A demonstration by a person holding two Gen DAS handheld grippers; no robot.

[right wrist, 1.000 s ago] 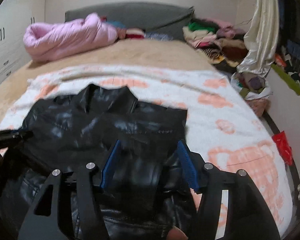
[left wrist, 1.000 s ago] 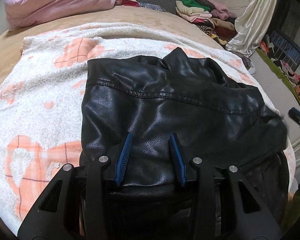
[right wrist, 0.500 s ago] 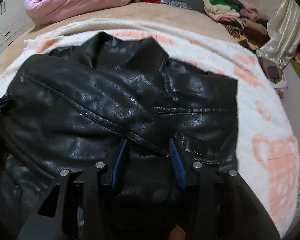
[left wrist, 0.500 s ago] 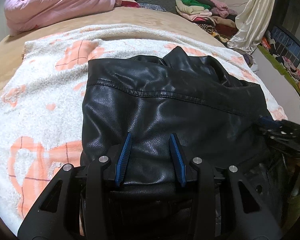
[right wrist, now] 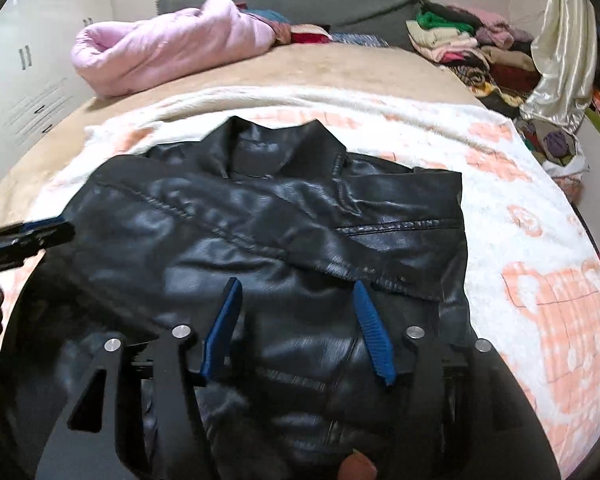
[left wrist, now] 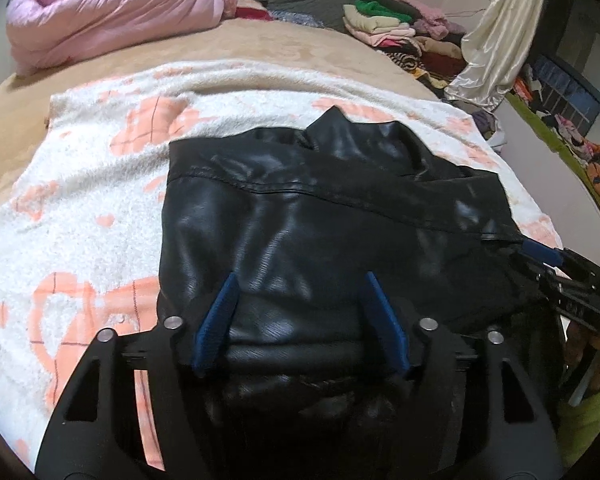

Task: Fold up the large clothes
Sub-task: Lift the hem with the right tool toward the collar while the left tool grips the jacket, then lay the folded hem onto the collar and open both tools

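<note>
Left wrist: your left gripper [left wrist: 300, 280] hovers jaws wide, empty, over the black leather jacket [left wrist: 320, 216] lying on the white-and-peach blanket [left wrist: 80, 220].
Right wrist: your right gripper [right wrist: 296, 288] likewise spread, gripping nothing, above the jacket's near half.

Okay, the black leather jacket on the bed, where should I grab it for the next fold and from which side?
Grip the black leather jacket at its near bottom hem, one of the tongs toward each corner, coming from the near edge of the bed. The collar points away and the body lies fairly flat on the white-and-orange fleece blanket, so the hem is probably the nearest free edge to pinch and carry toward the collar.
</note>
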